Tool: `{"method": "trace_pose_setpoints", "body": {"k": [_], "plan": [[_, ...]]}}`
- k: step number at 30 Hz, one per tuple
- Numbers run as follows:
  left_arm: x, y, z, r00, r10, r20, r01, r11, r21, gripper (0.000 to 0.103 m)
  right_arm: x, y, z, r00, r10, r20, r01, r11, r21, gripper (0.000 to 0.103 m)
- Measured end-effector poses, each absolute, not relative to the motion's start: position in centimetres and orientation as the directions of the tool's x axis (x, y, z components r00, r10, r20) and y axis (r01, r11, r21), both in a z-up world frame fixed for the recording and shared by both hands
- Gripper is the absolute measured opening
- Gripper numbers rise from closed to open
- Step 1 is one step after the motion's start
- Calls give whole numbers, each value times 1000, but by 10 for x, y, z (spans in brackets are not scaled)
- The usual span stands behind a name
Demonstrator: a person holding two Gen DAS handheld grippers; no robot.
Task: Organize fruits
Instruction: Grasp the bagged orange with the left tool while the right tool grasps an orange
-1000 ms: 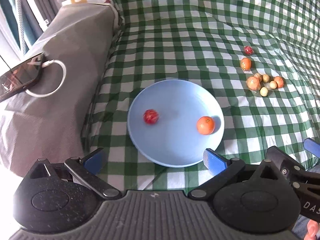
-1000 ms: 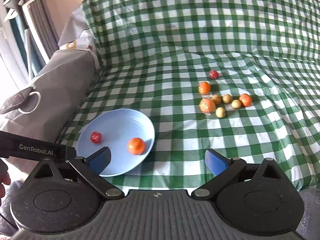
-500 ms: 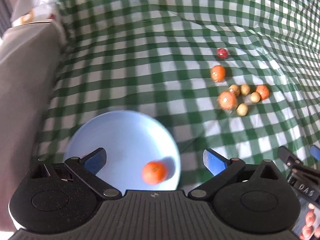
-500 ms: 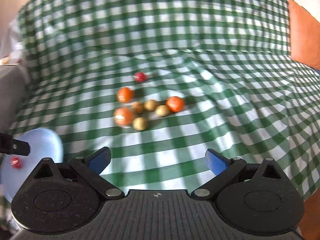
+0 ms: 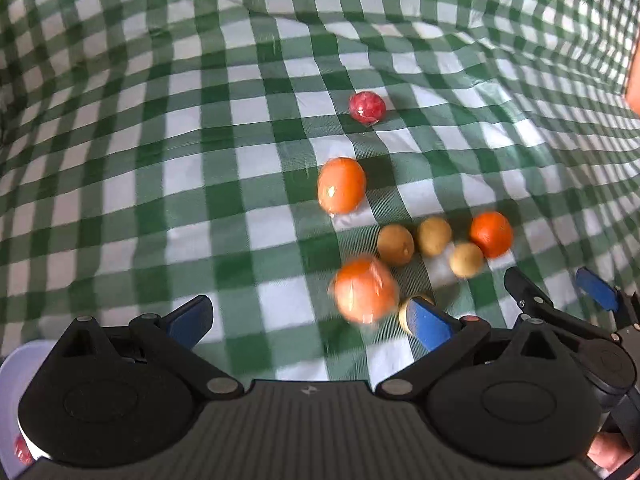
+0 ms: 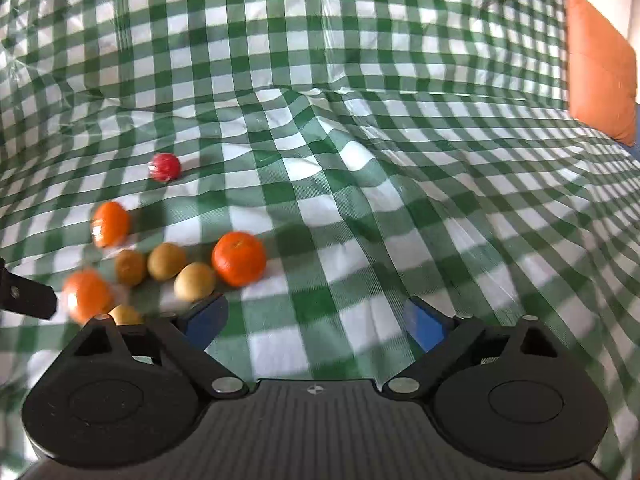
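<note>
Green-checked cloth (image 5: 248,148) covers the whole surface. At far left I see the blue plate's (image 5: 16,364) edge. My left gripper (image 5: 308,316) hangs steeply over the fruit cluster, released and empty, the nearest orange (image 5: 364,288) just ahead of its fingertips. 3 oranges, 4 small tan fruits (image 5: 395,245) and 1 red fruit (image 5: 367,107) lie loose on the cloth. They look light, round and prone to rolling, so I'd pinch across the widest part. My right gripper (image 6: 316,320) tilts shallowly, empty; its jaws have just been closing slightly.
</note>
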State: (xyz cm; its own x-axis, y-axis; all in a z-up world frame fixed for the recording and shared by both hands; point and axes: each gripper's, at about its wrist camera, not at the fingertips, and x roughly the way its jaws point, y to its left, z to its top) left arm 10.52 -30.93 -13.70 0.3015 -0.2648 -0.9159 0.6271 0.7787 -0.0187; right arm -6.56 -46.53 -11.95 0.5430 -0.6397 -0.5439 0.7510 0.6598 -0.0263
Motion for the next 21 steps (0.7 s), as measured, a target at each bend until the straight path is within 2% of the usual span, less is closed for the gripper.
{"method": "trace_pose_setpoints", "body": {"k": [3,10,12,13,14,15,16,17,18,21], "plan": [[115,-320,-150,301,-237,-924,620,784,1,103,-50,-478,-127,564,-606,-560,711,702,-43,90],[135,-319,-163,222,-278,-935,572,813,-106,103,-23,-475,-129,614,-574,-542,637,766,-89,90],[137,-322,-167,206,-269,-941,564,818,-110,103,-18,-475,-129,633,-560,-534,616,783,-91,83],[137,-323,-168,213,-264,-941,567,817,-101,102,-17,-476,-128,650,-544,-530,600,796,-80,70],[135,-323,-168,231,-268,-935,573,814,-92,96,-18,-475,-126,668,-524,-528,584,809,-63,44],[133,-322,-166,240,-292,-926,582,807,-103,83,-18,-475,-125,673,-518,-529,581,812,-56,37],[131,-322,-163,243,-319,-916,592,797,-121,75,-19,-475,-124,656,-536,-532,598,799,-68,37],[130,-320,-159,234,-343,-910,601,787,-142,51,-22,-477,-123,638,-554,-535,620,782,-70,37],[130,-319,-156,201,-365,-909,606,775,-177,39,-27,-478,-123,629,-560,-539,638,768,-55,37],[127,-312,-151,201,-353,-914,596,784,-172,38,-43,-482,-123,605,-576,-550,678,734,-22,37]]}}
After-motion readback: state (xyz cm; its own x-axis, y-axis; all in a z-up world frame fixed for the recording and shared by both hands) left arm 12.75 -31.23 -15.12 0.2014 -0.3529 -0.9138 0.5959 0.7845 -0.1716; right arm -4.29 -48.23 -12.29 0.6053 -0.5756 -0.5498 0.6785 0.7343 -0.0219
